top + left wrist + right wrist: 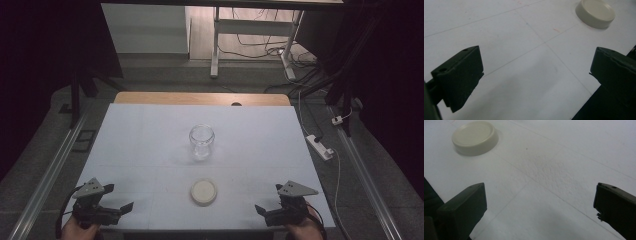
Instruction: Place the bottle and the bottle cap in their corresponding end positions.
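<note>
An empty clear glass jar (201, 141) stands upright without a lid at the middle of the white table (145, 130). Nearer the front edge, a round cream lid (204, 191) lies flat on the table. My left gripper (119, 198) rests at the front left corner, open and holding nothing, pointing right toward the lid. My right gripper (269, 199) is at the front right corner, also open and holding nothing, pointing left. In the left gripper view the lid (596, 12) lies far beyond the open gripper (536, 72). The right gripper view has the lid (475, 137) at upper left, well ahead of that gripper (540, 205).
A wooden table edge (200, 98) runs behind the white sheet. On the floor at the right lie a white power strip (320, 146) and cables. White desk legs (215, 50) stand at the back. Metal rails (47, 175) flank the table.
</note>
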The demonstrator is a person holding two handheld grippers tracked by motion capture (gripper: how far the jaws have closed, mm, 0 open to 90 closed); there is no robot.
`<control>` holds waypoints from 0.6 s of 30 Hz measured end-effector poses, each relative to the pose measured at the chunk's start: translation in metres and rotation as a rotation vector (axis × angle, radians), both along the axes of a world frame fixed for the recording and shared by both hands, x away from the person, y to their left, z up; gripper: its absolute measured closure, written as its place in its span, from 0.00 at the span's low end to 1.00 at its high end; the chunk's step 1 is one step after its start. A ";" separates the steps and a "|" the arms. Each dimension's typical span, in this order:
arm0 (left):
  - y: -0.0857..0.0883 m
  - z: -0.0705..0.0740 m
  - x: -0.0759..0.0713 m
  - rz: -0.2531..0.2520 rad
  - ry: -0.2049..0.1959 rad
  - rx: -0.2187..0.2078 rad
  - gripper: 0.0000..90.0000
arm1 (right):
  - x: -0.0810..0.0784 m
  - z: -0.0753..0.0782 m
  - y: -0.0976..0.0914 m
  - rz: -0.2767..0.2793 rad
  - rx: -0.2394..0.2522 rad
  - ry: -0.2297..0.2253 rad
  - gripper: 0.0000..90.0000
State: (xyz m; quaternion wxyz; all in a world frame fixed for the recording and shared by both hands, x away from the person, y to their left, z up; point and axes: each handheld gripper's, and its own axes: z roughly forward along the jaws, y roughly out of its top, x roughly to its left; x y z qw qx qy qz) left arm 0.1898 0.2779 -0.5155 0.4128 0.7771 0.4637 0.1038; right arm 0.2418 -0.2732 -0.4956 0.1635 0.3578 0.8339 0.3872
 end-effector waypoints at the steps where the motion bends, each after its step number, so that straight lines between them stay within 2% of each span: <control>1: 0.001 0.000 -0.001 0.005 0.002 0.000 0.00 | -0.001 0.000 -0.002 -0.009 0.000 0.004 0.00; 9: 0.007 -0.007 -0.009 0.025 0.032 0.043 0.00 | -0.009 0.000 -0.015 -0.062 0.004 0.012 0.00; 14: 0.008 -0.007 -0.012 0.044 0.041 0.053 0.00 | -0.012 0.001 -0.019 -0.079 0.006 0.020 0.00; 18: 0.007 -0.007 -0.012 0.037 0.044 0.055 0.00 | -0.012 0.001 -0.023 -0.086 0.021 0.025 0.00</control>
